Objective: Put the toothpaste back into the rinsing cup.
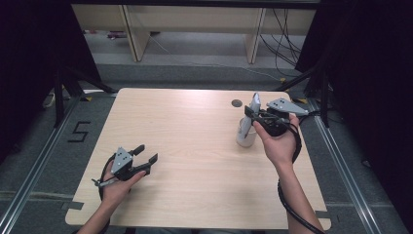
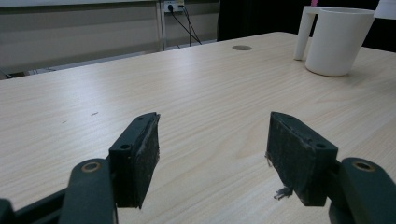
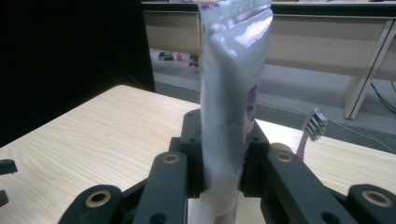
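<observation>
right hand-held gripper (image 3: 223, 179) clamping tube (image 3: 231, 93), over mug (image 1: 246, 135)

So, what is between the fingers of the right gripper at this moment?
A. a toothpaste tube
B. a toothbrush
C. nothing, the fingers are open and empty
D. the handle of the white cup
A: in the right gripper view the right gripper has its fingers pressed on both sides of the upright toothpaste tube, while the toothbrush stands free behind it.
</observation>
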`<state>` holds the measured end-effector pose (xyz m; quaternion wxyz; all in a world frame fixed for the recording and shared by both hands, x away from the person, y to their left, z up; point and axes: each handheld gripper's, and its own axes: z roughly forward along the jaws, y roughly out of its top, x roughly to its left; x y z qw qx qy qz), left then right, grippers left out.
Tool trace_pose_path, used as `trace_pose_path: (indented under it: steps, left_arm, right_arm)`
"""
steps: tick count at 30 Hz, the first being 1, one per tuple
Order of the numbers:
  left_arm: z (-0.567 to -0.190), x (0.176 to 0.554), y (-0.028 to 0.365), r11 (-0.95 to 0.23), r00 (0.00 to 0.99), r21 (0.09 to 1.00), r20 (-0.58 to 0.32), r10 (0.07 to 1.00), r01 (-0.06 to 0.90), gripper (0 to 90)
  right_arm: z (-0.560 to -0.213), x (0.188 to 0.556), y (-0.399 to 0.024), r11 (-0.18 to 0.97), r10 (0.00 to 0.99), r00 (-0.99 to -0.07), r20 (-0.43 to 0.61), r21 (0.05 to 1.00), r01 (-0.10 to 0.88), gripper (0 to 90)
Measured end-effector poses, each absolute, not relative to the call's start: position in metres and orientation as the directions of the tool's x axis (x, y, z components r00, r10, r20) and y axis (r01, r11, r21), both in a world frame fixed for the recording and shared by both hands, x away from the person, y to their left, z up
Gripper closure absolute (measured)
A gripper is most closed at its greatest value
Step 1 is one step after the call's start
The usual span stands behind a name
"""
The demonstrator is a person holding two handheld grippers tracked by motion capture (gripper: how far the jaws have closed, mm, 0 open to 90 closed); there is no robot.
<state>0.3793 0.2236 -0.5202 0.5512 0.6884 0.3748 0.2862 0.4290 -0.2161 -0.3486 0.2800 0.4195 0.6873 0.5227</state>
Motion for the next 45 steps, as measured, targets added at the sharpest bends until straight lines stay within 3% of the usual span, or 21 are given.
trace_pose_path:
  steps: [45]
  left_arm:
    - [-0.523, 0.381, 0.224, -0.097, 0.552, 0.978, -0.023, 0.834, 0.187, 33.9]
  right_arm:
    - [-0.328, 0.452, -0.224, 0.12, 0.905, -0.426, 0.0, 0.96, 0.255, 76.6]
